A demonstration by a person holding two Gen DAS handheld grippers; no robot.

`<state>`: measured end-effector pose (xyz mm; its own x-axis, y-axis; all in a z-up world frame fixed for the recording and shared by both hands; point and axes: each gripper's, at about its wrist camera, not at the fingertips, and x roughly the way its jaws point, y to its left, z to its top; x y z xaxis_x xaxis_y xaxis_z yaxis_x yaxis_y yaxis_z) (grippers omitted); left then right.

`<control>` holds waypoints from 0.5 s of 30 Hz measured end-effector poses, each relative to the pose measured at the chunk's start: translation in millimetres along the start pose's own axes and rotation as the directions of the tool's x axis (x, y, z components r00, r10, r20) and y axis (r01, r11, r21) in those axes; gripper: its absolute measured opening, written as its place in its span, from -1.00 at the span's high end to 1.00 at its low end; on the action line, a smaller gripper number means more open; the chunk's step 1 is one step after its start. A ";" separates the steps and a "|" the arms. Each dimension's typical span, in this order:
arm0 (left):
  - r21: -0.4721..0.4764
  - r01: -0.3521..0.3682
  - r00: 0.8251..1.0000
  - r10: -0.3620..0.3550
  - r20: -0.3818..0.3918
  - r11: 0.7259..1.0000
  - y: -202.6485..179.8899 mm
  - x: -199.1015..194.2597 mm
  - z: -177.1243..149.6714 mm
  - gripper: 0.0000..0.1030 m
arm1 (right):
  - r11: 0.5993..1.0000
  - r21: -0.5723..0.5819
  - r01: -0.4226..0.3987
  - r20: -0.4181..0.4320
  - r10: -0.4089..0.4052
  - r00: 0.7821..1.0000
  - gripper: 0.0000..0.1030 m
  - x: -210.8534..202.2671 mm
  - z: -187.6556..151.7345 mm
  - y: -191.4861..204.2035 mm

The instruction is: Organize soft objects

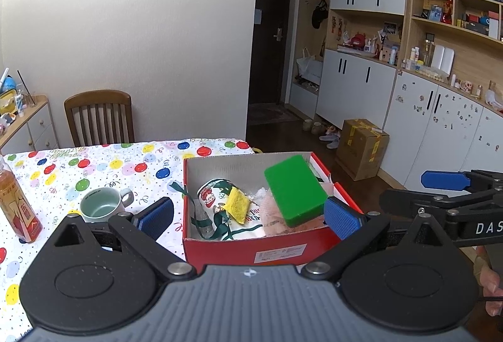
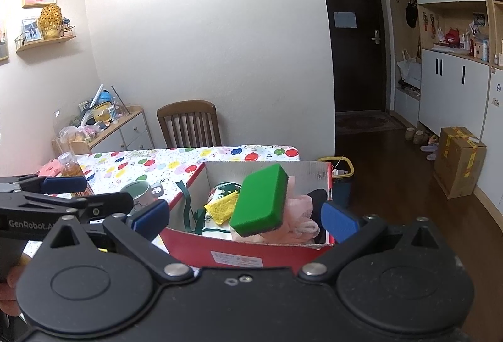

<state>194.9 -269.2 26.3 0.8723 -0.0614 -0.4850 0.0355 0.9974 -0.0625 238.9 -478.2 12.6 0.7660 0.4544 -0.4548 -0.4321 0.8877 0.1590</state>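
Holding both claws spread and empty, I have my left gripper (image 1: 248, 214) and right gripper (image 2: 245, 216) side by side at the near wall of the red box (image 1: 251, 250), free because nothing is in hand. Just ahead between my fingers, the green sponge (image 1: 294, 189) lies tilted on the pink cloth (image 1: 273, 216), beside the yellow sponge (image 1: 238, 203), so the soft things look gathered. Left of the box stands a mug (image 1: 102, 203) on the balloon-print tablecloth (image 1: 94, 162); beyond it, a wooden chair (image 1: 99, 118) against the wall.
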 end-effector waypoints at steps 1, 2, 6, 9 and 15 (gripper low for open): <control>0.002 -0.001 1.000 0.001 0.000 1.000 0.1 -0.4 0.0 -0.99 | 1.000 -0.002 -0.001 -0.001 0.001 1.000 -1.00 0.4 0.0 0.3; 0.003 0.000 1.000 0.000 0.000 1.000 0.2 -0.1 0.0 -0.99 | 1.000 -0.005 0.000 -0.001 0.000 1.000 -1.00 0.6 0.1 0.5; -0.001 0.006 1.000 -0.006 0.001 1.000 1.2 0.7 -0.1 -0.99 | 1.000 -0.003 0.005 -0.005 -0.005 1.000 -1.00 2.3 -0.2 0.6; -0.001 0.010 1.000 -0.010 0.001 1.000 1.1 0.9 0.3 -0.99 | 1.000 -0.007 0.005 -0.010 -0.005 1.000 -1.00 3.4 -0.3 2.3; -0.010 0.019 1.000 -0.019 0.000 1.000 3.6 2.0 1.0 -0.99 | 1.000 -0.014 -0.002 -0.016 0.002 1.000 -1.00 6.1 -0.4 4.7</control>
<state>197.2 -265.7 26.0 0.8715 -0.0800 -0.4839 0.0468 0.9957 -0.0805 241.3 -471.3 10.2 0.7576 0.4547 -0.4684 -0.4401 0.8857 0.1479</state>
